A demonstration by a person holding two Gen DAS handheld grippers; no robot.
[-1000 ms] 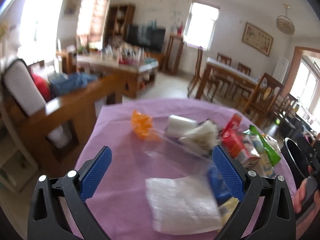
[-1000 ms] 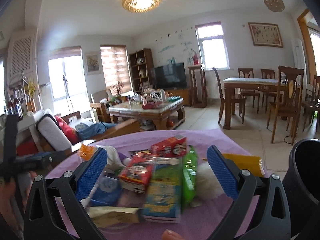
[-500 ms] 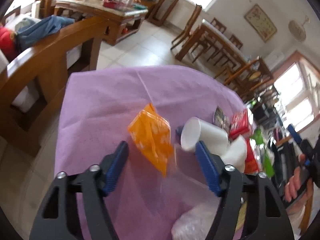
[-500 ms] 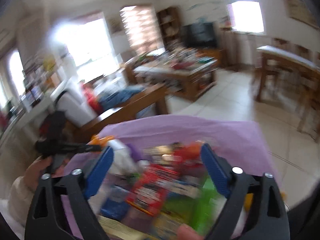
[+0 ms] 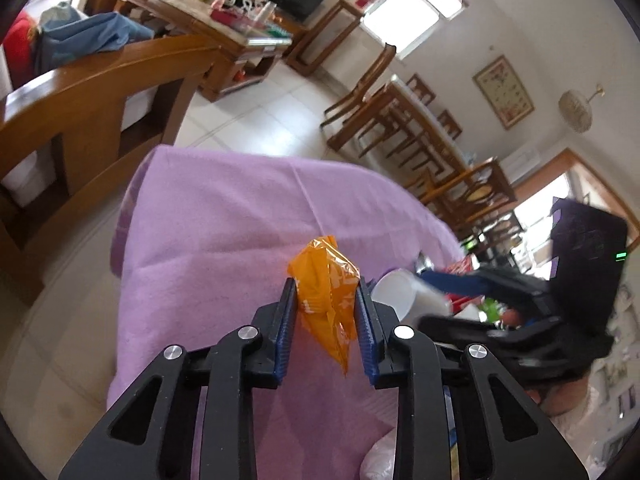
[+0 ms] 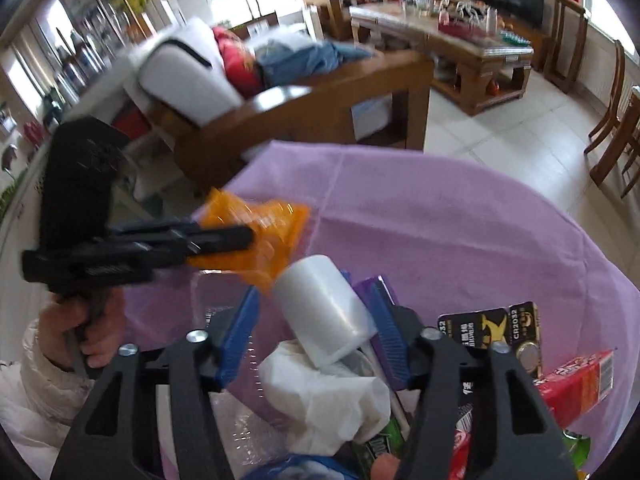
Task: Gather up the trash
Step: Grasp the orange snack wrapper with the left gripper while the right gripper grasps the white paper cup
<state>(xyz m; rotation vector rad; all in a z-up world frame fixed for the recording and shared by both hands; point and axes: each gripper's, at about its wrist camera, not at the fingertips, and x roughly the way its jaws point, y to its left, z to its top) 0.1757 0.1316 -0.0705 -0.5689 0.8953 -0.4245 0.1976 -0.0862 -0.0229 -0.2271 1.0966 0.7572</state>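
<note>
My left gripper point(image 5: 325, 298) is shut on an orange plastic wrapper point(image 5: 326, 296) over the purple tablecloth point(image 5: 224, 240); the wrapper also shows in the right wrist view point(image 6: 268, 236), held by the left gripper point(image 6: 224, 240). My right gripper point(image 6: 316, 320) has its blue pads on either side of a white paper cup point(image 6: 320, 312) lying on its side; the pads look close to the cup, contact is unclear. The cup also shows in the left wrist view point(image 5: 404, 298).
Crumpled white tissue point(image 6: 328, 400), a battery pack point(image 6: 492, 332), a red carton point(image 6: 576, 380) and green wrappers point(image 6: 380, 448) lie near the right gripper. A wooden sofa frame point(image 5: 88, 112) stands beyond the table's left edge.
My left gripper has closed on the orange wrapper. My right gripper has swung left and down and narrowed around the white cup.
</note>
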